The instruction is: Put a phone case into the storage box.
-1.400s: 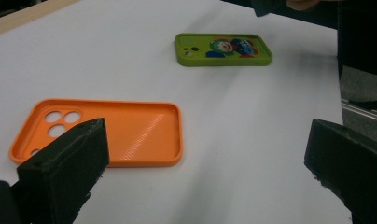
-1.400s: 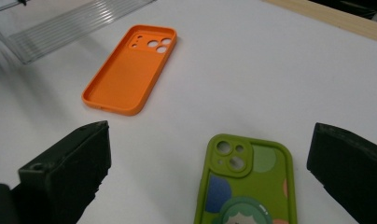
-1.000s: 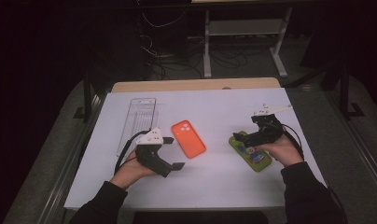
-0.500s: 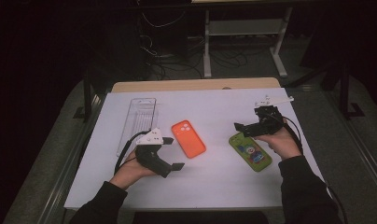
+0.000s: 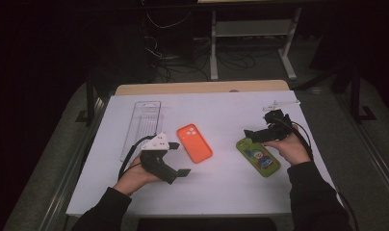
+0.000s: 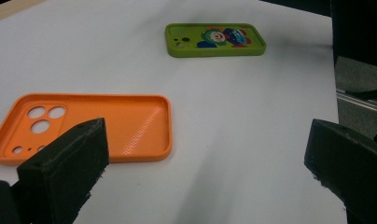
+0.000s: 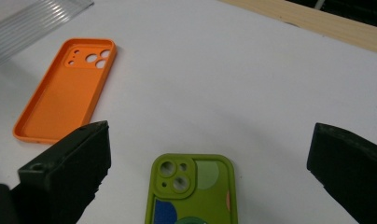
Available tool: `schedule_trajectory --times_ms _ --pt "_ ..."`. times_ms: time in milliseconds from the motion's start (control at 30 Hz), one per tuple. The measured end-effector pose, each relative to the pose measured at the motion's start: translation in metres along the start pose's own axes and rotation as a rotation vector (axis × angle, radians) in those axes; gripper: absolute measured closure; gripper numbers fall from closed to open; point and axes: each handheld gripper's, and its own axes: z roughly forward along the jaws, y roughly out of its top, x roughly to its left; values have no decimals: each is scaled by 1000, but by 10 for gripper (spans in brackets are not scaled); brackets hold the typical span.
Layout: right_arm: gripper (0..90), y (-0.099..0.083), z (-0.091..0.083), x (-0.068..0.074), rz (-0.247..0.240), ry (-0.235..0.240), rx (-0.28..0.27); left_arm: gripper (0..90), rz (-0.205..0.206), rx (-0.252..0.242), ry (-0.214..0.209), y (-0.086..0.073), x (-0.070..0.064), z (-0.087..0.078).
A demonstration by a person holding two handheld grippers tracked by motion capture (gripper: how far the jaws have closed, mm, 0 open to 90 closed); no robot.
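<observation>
Right gripper (image 5: 252, 134) has lifted off the green case (image 5: 258, 157) on white table (image 5: 221, 115).

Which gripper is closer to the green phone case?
Right. The right gripper hovers open at the green phone case's camera end; the left gripper sits across the table, beyond the orange case.

— What is changing on the right side?

— The right gripper (image 5: 252, 134) is lifting off the green phone case (image 5: 258, 157) and swinging round, so its wide-open jaws are now pointing across the table toward the orange phone case (image 5: 194, 143). A second ago it was sitting right over the green one.

— And the green case itself?

— It is showing more fully now, with the gripper hovering over its near end.
</observation>
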Motion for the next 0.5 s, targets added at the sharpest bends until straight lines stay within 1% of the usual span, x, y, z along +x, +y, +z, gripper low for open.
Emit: schedule_trajectory --times_ms 67,133,233,267,300,333,367,467,500 --pt "0 -1 1 0 6 1 16 0 -1 -2 0 0 0 0" --pt "0 -3 2 -1 -4 0 24 0 2 1 -2 0 1 1" --pt "0 -5 3 -1 13 1 54 0 3 2 -2 -1 0 1" --pt "0 -6 4 -1 6 0 56 0 3 2 -3 -1 0 1" --pt "0 -6 3 0 22 3 68 0 3 0 -4 -1 0 1" --pt "0 -7 3 -1 25 3 69 0 4 6 -5 0 0 1" --pt "0 -7 4 -2 17 4 66 0 -3 3 -5 -1 -1 2" --pt "0 -11 4 -3 29 9 95 0 -4 3 -7 -1 -1 2" --pt "0 -11 4 -3 29 9 95 0 -5 4 -8 -1 -1 2"
